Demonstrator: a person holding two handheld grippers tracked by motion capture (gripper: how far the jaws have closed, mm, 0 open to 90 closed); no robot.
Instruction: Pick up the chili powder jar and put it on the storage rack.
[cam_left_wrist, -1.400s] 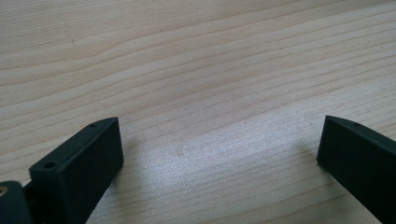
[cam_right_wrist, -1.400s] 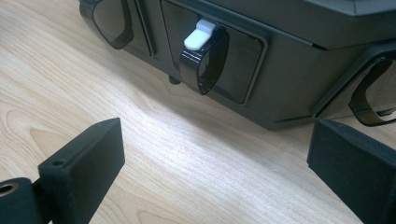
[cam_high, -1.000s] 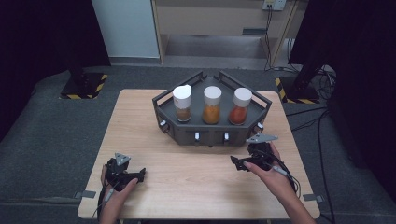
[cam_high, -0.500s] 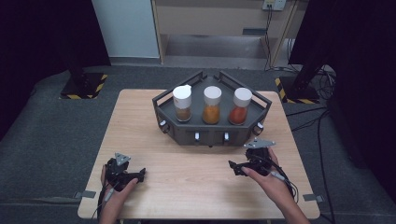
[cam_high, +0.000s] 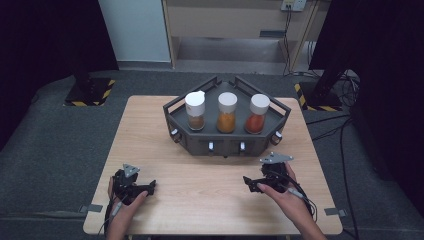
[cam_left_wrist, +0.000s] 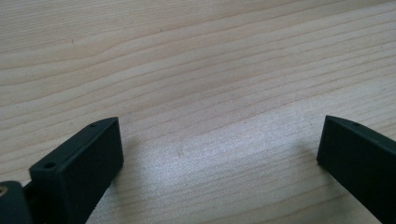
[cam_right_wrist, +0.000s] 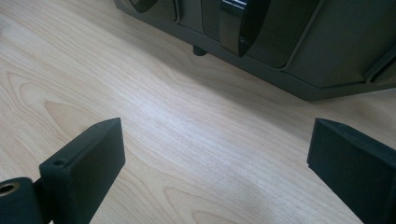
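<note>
A: Start at the left. What is there?

B: The left hand-held gripper (cam_high: 150, 187) rests low over the pale wood surface (cam_high: 150, 130), jaws spread wide with nothing between them. In the left gripper view just bare wood grain lies ahead of it. The near edge of the surface is close behind it, the left edge just off its outer side.

A: And ahead?

B: Ahead of both, toward the far edge, stands a dark rack (cam_high: 227, 142) with three jars (cam_high: 226, 112), white-capped: brown, orange, red contents, left to right.

A: The right one?

B: The right hand-held gripper (cam_high: 248, 184) is also wide open and empty. It sits near the rack's front; the right gripper view shows the rack's wall (cam_right_wrist: 299, 51) just ahead. Bare wood lies between the two.

A: The room?

B: Grey carpet around, dark curtains at both sides, cables on the floor to the right.
</note>
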